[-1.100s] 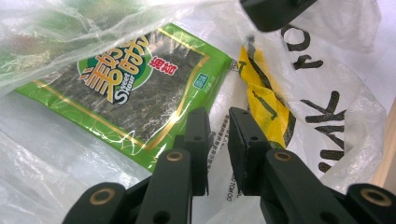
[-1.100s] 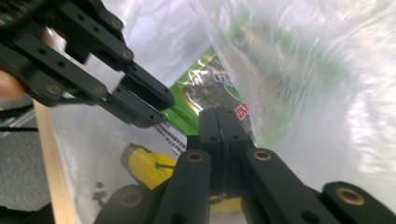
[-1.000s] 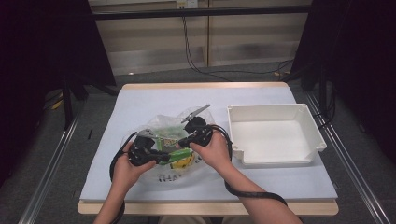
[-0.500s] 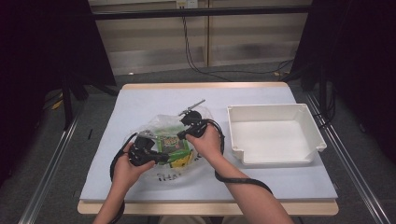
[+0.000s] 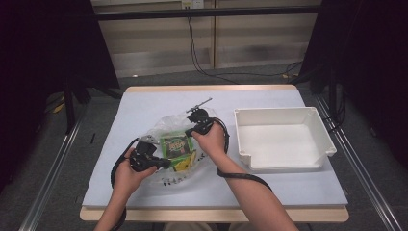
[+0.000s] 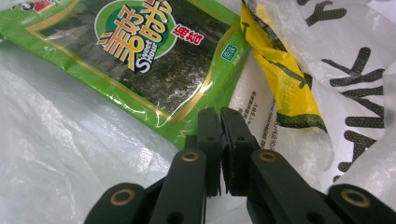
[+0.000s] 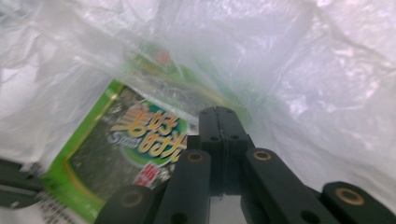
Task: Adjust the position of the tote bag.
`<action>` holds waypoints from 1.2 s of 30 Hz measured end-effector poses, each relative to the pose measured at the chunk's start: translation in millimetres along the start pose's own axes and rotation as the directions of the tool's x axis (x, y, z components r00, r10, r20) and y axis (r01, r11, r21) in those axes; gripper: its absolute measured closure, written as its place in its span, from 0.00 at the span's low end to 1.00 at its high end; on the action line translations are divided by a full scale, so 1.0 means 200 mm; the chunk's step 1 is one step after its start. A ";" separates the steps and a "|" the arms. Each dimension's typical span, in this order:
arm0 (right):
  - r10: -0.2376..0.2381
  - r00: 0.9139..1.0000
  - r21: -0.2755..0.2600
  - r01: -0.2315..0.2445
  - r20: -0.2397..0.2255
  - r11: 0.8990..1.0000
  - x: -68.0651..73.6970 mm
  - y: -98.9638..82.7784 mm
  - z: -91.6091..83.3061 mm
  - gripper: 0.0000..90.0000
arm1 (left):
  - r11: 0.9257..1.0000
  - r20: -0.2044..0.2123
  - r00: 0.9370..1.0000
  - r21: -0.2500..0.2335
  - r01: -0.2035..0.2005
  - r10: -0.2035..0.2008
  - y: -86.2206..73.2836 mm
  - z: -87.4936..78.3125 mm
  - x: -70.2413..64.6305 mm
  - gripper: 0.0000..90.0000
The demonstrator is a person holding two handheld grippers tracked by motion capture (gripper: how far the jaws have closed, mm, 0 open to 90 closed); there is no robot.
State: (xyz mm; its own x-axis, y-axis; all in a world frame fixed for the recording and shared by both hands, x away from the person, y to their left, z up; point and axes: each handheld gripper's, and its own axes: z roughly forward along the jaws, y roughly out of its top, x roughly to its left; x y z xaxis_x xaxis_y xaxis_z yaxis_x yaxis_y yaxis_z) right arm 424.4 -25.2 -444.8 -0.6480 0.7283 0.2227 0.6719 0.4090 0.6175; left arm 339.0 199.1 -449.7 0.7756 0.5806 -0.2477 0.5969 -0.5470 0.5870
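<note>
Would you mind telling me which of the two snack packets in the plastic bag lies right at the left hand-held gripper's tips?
The green seaweed packet: its corner meets the left hand-held gripper, while the yellow packet lies off to one side.

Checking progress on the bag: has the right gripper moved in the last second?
Yes. The right gripper has moved away from the person, toward the table's far edge, judged against the white tray beside it.

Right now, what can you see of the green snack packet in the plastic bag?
The green snack packet is a flat, glossy foil pouch with a gold border, a dark panel and a round logo with yellow characters. It lies inside the clear plastic bag on the table, beside a yellow packet. The left claw, closed, points at its lower corner; whether it pinches packet or bag film is unclear.
</note>
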 end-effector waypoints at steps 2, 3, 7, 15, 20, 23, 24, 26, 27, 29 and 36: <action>0.007 1.000 -0.014 -0.007 0.007 1.000 -0.02 0.01 0.01 1.00 | 1.000 0.002 1.000 -0.001 0.003 -0.003 0.00 0.00 0.00 0.97; 0.014 1.000 -0.017 -0.014 0.013 1.000 -0.02 0.01 0.01 1.00 | 1.000 -0.002 1.000 -0.003 0.006 -0.006 0.00 0.00 0.00 0.97; 0.028 0.999 -0.024 -0.028 0.024 0.999 -0.05 0.02 0.02 1.00 | 1.000 -0.002 1.000 -0.006 0.007 -0.007 -0.01 -0.01 0.01 0.98; 0.036 0.999 -0.036 -0.034 0.036 0.999 -0.10 0.03 0.04 1.00 | 1.000 0.002 1.000 -0.002 0.008 -0.008 -0.01 -0.02 0.02 1.00; 0.044 0.998 -0.038 -0.042 0.039 0.998 -0.12 0.04 0.03 1.00 | 1.000 -0.007 1.000 0.002 0.006 -0.006 -0.01 -0.02 0.03 1.00; 0.044 0.998 -0.049 -0.042 0.045 0.998 -0.13 0.04 0.05 1.00 | 1.000 -0.005 1.000 0.008 0.007 -0.007 -0.01 -0.02 0.02 1.00; 0.037 0.998 -0.046 -0.035 0.049 0.998 -0.14 0.04 0.05 1.00 | 1.000 -0.003 1.000 0.006 0.010 -0.010 -0.01 -0.02 0.02 1.00; 0.041 0.998 -0.053 -0.038 0.052 0.998 -0.14 0.04 0.06 1.00 | 1.000 -0.003 1.000 0.010 0.009 -0.009 -0.01 -0.01 0.02 1.00; 0.036 0.998 -0.058 -0.033 0.051 0.998 -0.15 0.04 0.07 1.00 | 1.000 -0.003 1.000 0.011 0.009 -0.009 -0.01 -0.01 0.02 1.00; 0.043 0.997 -0.055 -0.040 0.061 0.998 -0.15 0.04 0.08 1.00 | 1.000 -0.006 1.000 0.016 0.002 -0.002 -0.01 -0.02 0.03 1.00; 0.047 0.996 -0.061 -0.042 0.071 0.997 -0.16 0.04 0.10 1.00 | 1.000 -0.010 1.000 0.018 0.009 -0.009 -0.02 -0.02 0.03 1.00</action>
State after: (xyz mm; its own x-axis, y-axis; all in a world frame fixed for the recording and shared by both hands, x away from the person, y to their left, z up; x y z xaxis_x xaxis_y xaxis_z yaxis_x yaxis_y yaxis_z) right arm 457.8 -34.8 -462.3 -0.5889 0.7838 0.1974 0.6755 0.3433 0.6525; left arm 341.0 207.6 -449.5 0.7682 0.5913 -0.2454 0.6075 -0.5524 0.5708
